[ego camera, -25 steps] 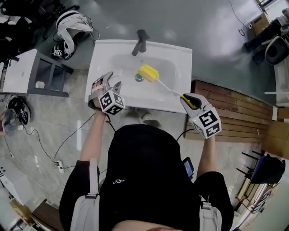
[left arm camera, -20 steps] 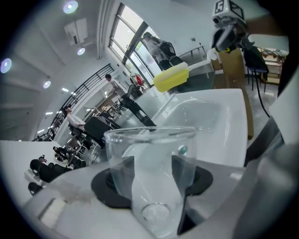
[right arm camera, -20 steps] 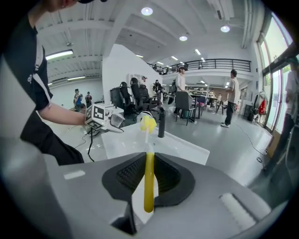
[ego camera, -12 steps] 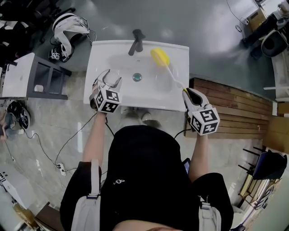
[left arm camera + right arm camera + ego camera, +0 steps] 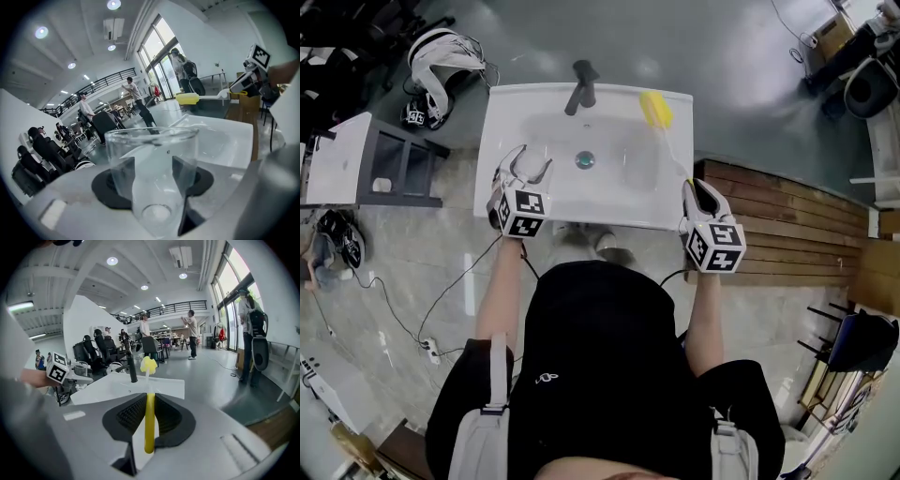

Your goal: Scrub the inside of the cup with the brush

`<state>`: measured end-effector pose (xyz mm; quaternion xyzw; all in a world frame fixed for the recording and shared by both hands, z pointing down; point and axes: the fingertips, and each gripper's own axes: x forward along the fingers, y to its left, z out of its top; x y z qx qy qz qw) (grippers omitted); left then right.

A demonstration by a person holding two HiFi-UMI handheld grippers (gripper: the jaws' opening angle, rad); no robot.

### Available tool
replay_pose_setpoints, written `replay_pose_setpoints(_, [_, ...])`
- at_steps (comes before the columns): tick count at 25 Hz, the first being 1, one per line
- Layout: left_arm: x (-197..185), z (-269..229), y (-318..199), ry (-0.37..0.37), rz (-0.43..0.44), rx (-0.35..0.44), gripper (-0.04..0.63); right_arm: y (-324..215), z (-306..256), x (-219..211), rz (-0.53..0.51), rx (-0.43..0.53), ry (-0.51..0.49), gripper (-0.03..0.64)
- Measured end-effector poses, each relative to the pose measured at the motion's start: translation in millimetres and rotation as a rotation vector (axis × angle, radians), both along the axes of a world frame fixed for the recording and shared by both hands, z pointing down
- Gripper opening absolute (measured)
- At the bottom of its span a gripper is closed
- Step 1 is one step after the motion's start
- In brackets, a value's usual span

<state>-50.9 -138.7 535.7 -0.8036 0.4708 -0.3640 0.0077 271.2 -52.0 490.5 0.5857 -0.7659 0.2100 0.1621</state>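
The brush has swung its yellow sponge head away from the drain to the far right corner of the sink (right gripper turning with it).

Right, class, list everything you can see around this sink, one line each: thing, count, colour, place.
Sink: one, white, centre.
Tap: one, dark, sink's back rim.
Drain: one, metal, middle of basin.
Cup: one, clear, between left gripper's jaws.
Brush: one, yellow, head over sink's back right corner.
Side table: one, white, left of sink.
Wooden slats: several, brown, right of sink.
Left gripper: one, grey, shut on cup.
Right gripper: one, grey, shut on brush.
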Motion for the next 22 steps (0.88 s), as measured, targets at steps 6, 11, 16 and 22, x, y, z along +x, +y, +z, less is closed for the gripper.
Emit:
replay_pose_setpoints(6, [1.3,-8.8,1.8,-0.001,-0.018,0.021,0.273,-8.0,21.4,12.1,0.098,-0.042,-0.019,0.054])
replay_pose_setpoints(11, [3.2,-13.7,5.7,0.024,-0.036,0.023,0.274,-12.5,39.4,19.7,0.164,-0.078,0.004,0.055])
replay_pose_setpoints(16, [4.2,-15.2,11.8,0.053,-0.055,0.012,0.273,-19.9,56.9,28.1,0.2,-0.098,0.045,0.054])
replay_pose_setpoints(22, [3.3,-14.9,16.4,0.036,-0.054,0.005,0.274,-27.7,74.2,35.2,0.222,-0.108,0.081,0.054])
